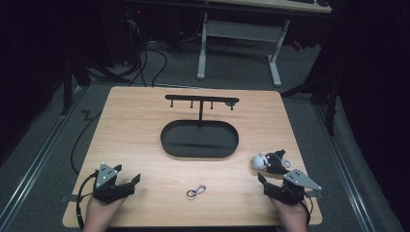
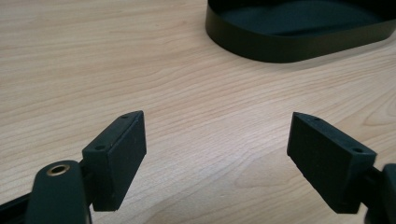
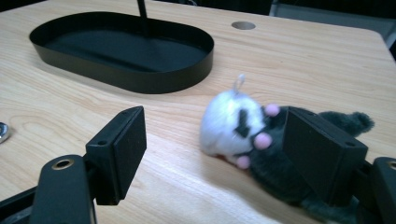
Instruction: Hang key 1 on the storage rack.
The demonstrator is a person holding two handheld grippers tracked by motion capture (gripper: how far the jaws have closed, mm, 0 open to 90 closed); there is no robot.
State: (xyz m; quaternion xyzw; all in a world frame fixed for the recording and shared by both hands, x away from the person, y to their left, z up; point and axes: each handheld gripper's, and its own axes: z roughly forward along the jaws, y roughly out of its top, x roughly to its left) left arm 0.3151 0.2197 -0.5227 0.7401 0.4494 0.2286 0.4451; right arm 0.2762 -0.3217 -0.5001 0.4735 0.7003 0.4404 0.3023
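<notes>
A small plush toy (image 1: 268,162) with a white head and a dark body lies on the wooden table (image 1: 145,116) at the front right. My right gripper (image 1: 265,181) stands open just in front of it. In the right gripper view the plush toy (image 3: 229,128) lies between the open jaws of that gripper (image 3: 212,121), close to the right jaw, which hides part of its dark body; whether that jaw touches it I cannot tell. My left gripper (image 1: 129,183) rests open at the front left, and its gripper (image 2: 217,126) has bare wood between the jaws.
A black oval tray (image 1: 167,145) sits mid-table, and a thin post (image 1: 200,113) rises from it with a hook bar (image 1: 200,99) on top. A metal carabiner (image 1: 196,191) lies near the front edge between the grippers. White desk legs (image 1: 201,48) stand on the floor beyond.
</notes>
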